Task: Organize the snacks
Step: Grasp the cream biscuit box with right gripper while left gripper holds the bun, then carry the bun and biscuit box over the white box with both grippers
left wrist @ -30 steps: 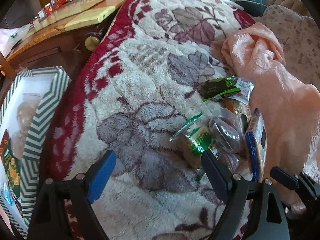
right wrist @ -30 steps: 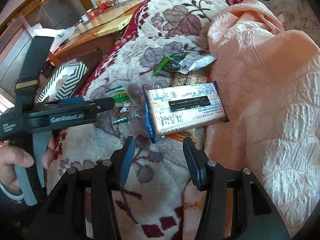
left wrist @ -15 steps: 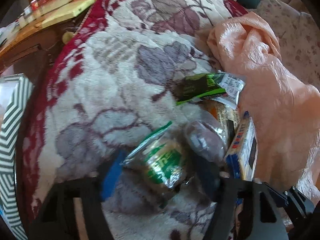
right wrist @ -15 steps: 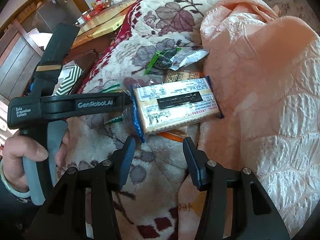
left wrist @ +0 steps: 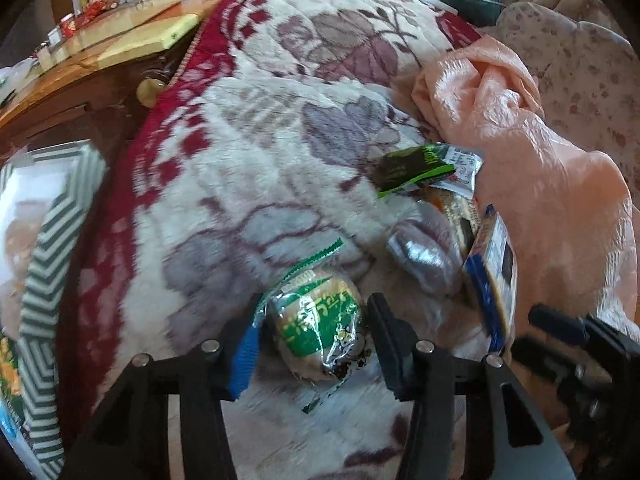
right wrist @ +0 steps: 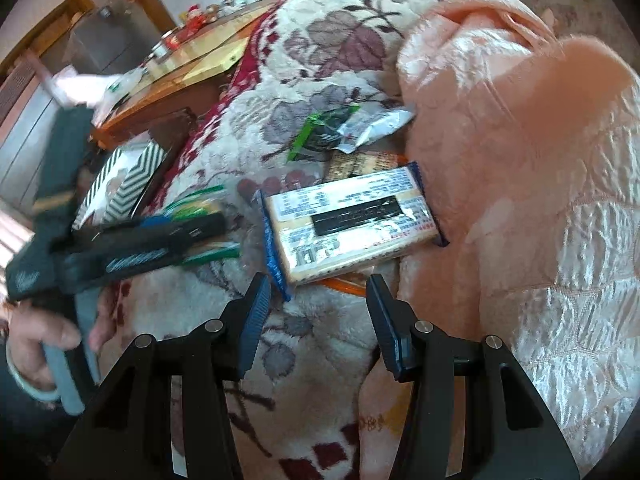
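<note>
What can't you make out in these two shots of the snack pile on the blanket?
- Striped box: contents cut off by the left wrist view's edge, blurred.
- Orange packet: mostly hidden under the cracker pack, right wrist view.
- Left gripper on green-wrapped bun: contact unclear, jaws closing.

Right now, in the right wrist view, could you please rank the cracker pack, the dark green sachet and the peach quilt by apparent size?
1. peach quilt
2. cracker pack
3. dark green sachet, though it lies farther from the camera, so this is only how it looks.
</note>
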The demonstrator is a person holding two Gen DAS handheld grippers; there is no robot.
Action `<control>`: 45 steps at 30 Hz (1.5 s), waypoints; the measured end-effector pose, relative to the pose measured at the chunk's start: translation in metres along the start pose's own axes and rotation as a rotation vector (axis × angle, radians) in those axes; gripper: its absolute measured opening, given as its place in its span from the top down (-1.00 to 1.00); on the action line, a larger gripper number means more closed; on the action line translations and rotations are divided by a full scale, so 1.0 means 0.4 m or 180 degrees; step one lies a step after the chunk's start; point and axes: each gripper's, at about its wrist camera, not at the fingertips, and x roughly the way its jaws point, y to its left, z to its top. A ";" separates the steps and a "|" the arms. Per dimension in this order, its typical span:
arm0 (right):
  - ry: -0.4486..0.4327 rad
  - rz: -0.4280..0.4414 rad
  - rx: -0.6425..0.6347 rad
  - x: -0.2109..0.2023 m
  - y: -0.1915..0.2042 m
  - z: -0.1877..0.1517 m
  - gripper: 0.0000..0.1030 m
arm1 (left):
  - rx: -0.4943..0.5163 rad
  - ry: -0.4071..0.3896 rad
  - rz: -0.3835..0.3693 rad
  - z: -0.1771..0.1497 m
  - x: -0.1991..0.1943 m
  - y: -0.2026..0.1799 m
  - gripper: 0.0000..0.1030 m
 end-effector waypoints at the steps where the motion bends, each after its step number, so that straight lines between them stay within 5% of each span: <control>1: 0.0014 0.0062 0.0126 0.005 -0.011 0.002 -0.18 | -0.0006 -0.0018 0.0013 -0.009 -0.010 0.009 -0.04; 14: 0.0066 0.0223 0.1219 0.097 -0.084 0.079 -0.38 | 0.0034 -0.0119 0.0153 -0.060 -0.053 0.055 -0.04; 28: 0.0051 -0.0748 0.0333 0.165 0.009 0.164 -0.50 | 0.0030 -0.0090 0.0107 -0.074 -0.039 0.061 -0.05; 39: 0.0148 -0.0404 0.0113 0.120 -0.023 0.068 -0.07 | 0.0048 -0.0161 0.0119 -0.082 -0.059 0.057 -0.05; 45: 0.0011 -0.0299 -0.0078 0.067 0.024 0.050 -0.05 | 0.0114 -0.0317 0.0221 -0.092 -0.101 0.054 -0.04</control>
